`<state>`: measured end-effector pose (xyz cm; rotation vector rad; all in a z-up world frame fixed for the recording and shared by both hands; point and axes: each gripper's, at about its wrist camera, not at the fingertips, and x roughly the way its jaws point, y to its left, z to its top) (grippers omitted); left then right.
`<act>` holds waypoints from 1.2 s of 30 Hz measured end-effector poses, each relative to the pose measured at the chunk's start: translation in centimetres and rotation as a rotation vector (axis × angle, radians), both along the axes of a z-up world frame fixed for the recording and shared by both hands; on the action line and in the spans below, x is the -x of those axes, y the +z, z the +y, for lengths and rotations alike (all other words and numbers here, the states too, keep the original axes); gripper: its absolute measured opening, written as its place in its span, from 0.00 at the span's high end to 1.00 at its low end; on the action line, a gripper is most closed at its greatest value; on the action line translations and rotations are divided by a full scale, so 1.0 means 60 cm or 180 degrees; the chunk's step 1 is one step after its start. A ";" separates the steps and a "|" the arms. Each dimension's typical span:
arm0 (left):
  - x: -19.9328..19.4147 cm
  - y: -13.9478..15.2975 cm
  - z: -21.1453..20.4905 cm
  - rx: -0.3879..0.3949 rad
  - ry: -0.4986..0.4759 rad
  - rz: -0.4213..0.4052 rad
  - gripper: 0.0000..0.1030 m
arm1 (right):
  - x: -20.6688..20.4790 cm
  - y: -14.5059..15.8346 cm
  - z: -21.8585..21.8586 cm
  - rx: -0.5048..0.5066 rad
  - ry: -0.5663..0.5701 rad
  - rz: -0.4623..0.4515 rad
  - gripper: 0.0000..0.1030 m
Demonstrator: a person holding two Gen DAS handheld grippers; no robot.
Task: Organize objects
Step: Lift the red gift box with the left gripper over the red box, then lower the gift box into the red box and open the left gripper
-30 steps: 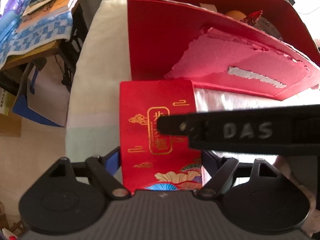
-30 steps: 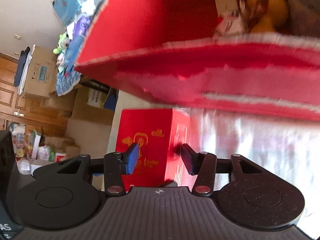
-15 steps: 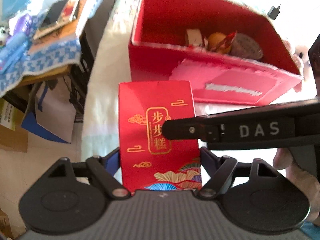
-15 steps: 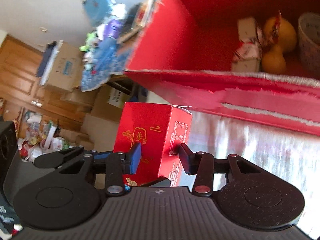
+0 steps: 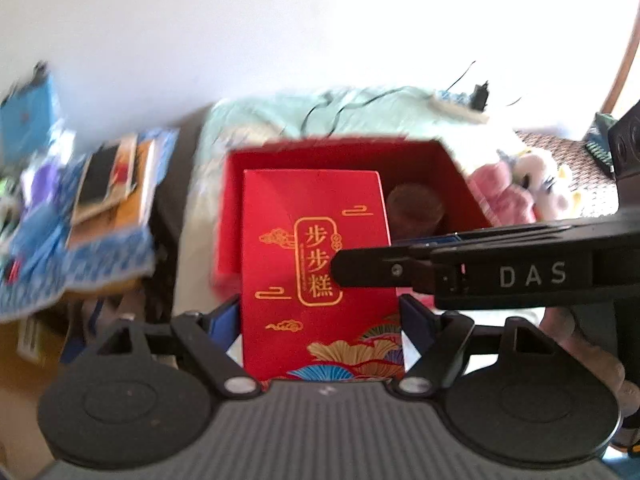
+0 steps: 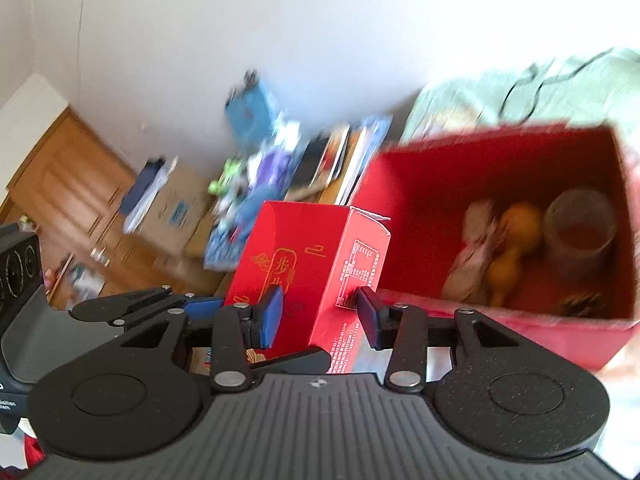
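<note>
Both grippers are clamping 1 red carton [image 5: 316,264] with gold lettering. The left gripper [image 5: 320,316] is pressing its blue pads against the carton's 2 side edges, and the right gripper [image 6: 318,314] is pinching it across the front and side faces near a corner. The carton is standing upright, raised in front of the open red box [image 6: 500,168], overlapping its near-left part in the left wrist view. Inside the box, a yellow gourd [image 6: 516,240], a clear cup [image 6: 580,228] and a small wrapped packet [image 6: 476,240] are lying together. A plush toy [image 5: 520,188] is lying just beside the box.
</note>
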<state>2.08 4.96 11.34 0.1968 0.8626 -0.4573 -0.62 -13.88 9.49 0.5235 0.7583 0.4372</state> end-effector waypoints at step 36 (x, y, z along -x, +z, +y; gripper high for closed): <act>-0.280 -0.166 -0.083 -0.0333 0.0187 0.0459 0.24 | -0.260 -0.156 -0.056 0.0205 0.0099 0.0952 0.53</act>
